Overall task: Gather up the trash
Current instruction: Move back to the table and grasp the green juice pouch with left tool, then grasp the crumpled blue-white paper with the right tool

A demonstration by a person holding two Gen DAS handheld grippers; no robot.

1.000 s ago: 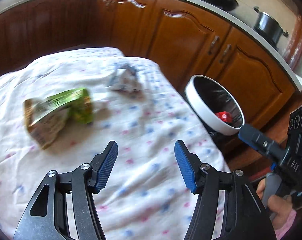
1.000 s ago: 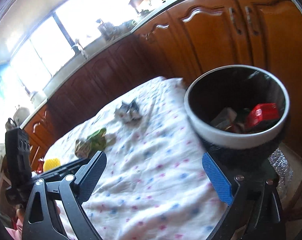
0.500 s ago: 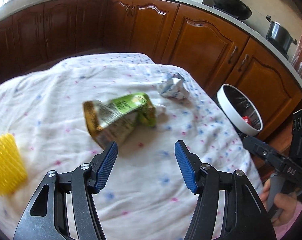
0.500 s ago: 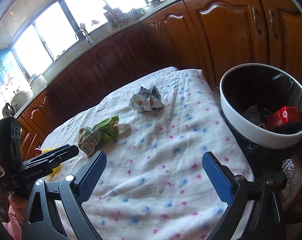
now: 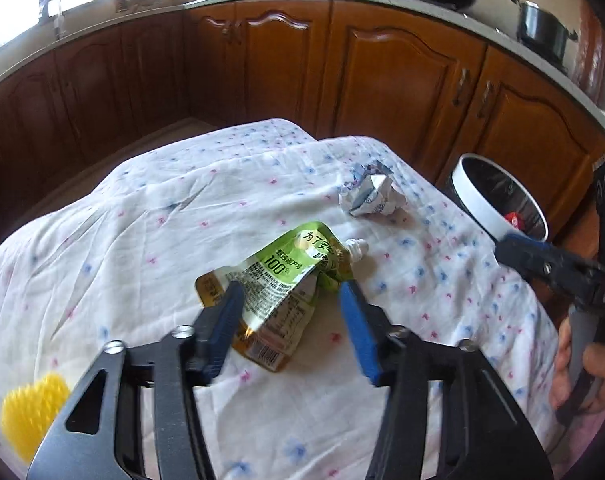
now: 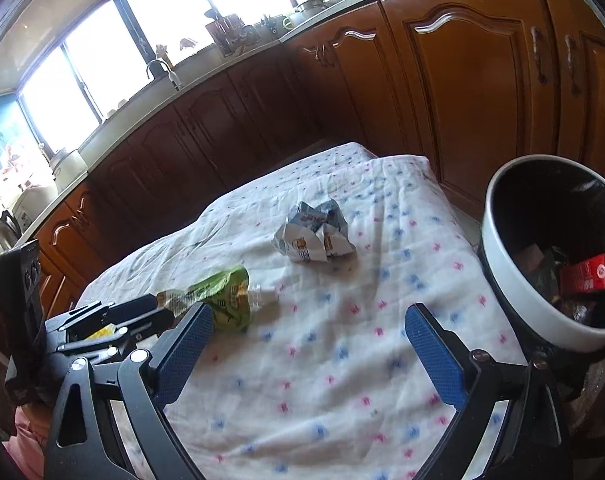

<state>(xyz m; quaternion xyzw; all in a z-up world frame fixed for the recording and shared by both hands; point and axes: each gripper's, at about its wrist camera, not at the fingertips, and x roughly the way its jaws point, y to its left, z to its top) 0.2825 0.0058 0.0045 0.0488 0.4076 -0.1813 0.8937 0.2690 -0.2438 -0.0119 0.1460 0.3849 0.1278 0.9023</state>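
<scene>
Kitchen table under a star-print cloth (image 5: 142, 240), green drink pouch (image 5: 286, 276) partly hidden between closing left gripper (image 5: 292, 312) jaws, not yet pinched, right gripper (image 6: 308, 344) angled down, wide open, empty.

Pouch (image 5: 280, 280) on cloth (image 5: 142, 240), bin (image 5: 474, 200) beside

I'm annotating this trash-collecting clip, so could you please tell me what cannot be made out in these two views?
- Bin contents: right view, wall hides all but a red pack.
- Yellow object: left view, blurred, cut off by the edge.
- Pouch grip: left hand-held gripper closing around it; contact unclear.
- Crumpled wrapper print: too small.
</scene>
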